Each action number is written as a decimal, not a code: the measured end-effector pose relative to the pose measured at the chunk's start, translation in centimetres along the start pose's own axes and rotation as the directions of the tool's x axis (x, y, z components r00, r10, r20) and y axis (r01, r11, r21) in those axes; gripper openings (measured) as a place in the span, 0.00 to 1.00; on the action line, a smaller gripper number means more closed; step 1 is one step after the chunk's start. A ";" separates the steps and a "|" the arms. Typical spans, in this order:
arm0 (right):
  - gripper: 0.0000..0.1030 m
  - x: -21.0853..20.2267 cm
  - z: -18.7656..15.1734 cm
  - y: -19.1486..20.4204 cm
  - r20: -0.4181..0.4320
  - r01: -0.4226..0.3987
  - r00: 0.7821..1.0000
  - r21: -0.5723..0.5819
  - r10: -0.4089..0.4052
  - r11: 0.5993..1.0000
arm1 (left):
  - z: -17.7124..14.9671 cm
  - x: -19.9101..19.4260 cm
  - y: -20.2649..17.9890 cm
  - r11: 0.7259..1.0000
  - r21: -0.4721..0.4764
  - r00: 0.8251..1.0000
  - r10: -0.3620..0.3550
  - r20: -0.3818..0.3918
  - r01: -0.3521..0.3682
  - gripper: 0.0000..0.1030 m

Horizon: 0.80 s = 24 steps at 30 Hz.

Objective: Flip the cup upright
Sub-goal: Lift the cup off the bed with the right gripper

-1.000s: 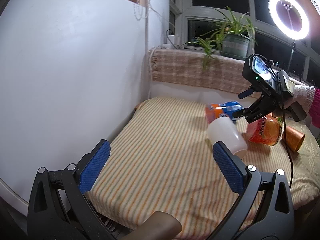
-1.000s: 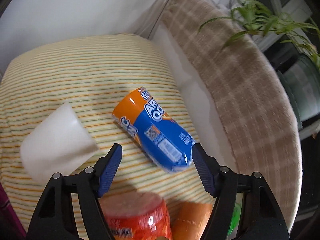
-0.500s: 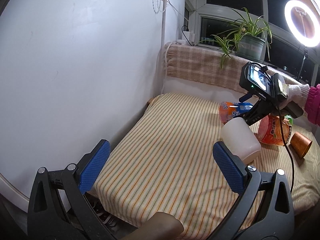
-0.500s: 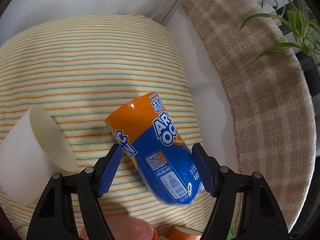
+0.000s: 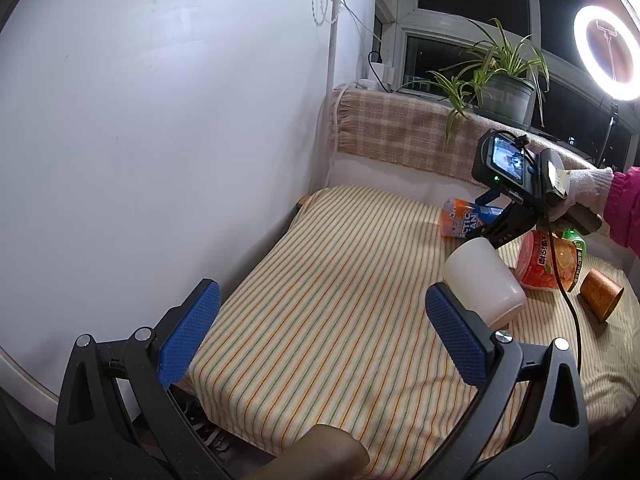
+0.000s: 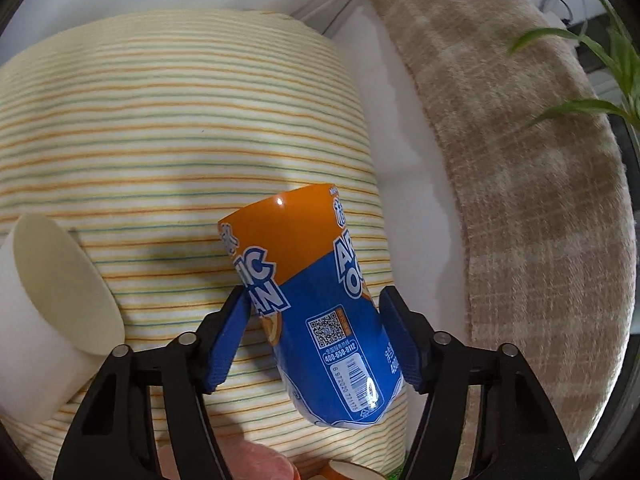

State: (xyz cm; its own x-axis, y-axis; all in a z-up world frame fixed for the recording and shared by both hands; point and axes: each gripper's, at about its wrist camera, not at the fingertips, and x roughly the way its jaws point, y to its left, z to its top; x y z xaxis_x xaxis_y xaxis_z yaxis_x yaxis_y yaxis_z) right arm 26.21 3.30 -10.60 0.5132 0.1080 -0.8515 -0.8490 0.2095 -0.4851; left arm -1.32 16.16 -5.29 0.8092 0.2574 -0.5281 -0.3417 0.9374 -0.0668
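Note:
An orange and blue "Arctic Ocean" cup [image 6: 316,304] lies on its side on the striped cloth [image 6: 180,120]. My right gripper [image 6: 316,336] is open with its blue pads on either side of the cup's blue end. In the left wrist view the same cup [image 5: 464,222] lies at the far right, with the right gripper [image 5: 492,216] over it. A white cup [image 5: 482,280] lies on its side nearer, also seen in the right wrist view [image 6: 52,312]. My left gripper [image 5: 316,332] is open and empty, well short of the cups.
A red-orange snack container [image 5: 546,262] and a copper cup [image 5: 600,294] lie at the right. A plaid cloth [image 5: 400,132] covers the sill with a potted plant [image 5: 500,80]. A white wall [image 5: 160,120] bounds the left. A ring light [image 5: 606,52] glows upper right.
My right gripper has moved forward and down, so the orange and blue cup now sits between its pads. My left gripper has drawn back and turned left; the cups look farther right.

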 end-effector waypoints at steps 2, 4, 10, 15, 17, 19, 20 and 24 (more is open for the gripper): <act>0.59 -0.9 -0.1 -0.4 0.014 0.001 1.000 0.028 -0.001 1.000 | 0.0 -0.1 -0.1 1.000 0.003 1.000 -0.002 0.004 0.002 1.00; 0.57 -1.9 -0.3 -0.7 0.037 -0.001 0.999 0.060 -0.001 0.998 | 0.0 -0.3 -0.3 1.000 0.009 1.000 -0.004 0.007 0.004 1.00; 0.56 -4.3 -0.7 -1.5 0.104 -0.017 0.995 0.125 0.004 0.992 | 0.0 -0.7 -0.6 1.000 0.016 1.000 -0.005 0.009 0.005 1.00; 0.55 -6.5 -2.3 -2.9 0.174 -0.026 0.985 0.187 -0.008 0.982 | 0.2 -1.2 -0.8 1.000 0.020 1.000 -0.003 0.021 0.003 1.00; 0.55 -7.9 -2.8 -3.3 0.212 -0.034 0.977 0.216 -0.013 0.976 | 0.3 -1.3 -0.9 1.000 0.024 1.000 -0.004 0.025 0.004 1.00; 0.55 -9.0 -3.6 -3.6 0.250 -0.043 0.968 0.251 -0.022 0.967 | 0.4 -1.5 -1.1 1.000 0.028 1.000 -0.009 0.029 0.008 1.00; 0.55 -9.7 -4.1 -3.8 0.269 -0.050 0.963 0.269 -0.025 0.962 | 0.4 -1.6 -1.2 0.999 0.030 0.999 -0.011 0.032 0.010 1.00; 0.55 -13.0 -6.4 -3.6 0.360 -0.096 0.932 0.347 -0.038 0.933 | 0.5 -2.3 -1.7 0.999 0.043 0.999 -0.024 0.043 0.022 1.00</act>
State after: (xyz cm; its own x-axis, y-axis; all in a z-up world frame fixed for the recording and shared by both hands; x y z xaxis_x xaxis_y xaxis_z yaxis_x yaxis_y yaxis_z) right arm 21.83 -5.12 0.93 0.5558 0.4425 -0.7038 -0.7976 0.5225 -0.3013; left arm -2.33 14.05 -3.58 0.8368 0.2450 -0.4896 -0.3030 0.9521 -0.0416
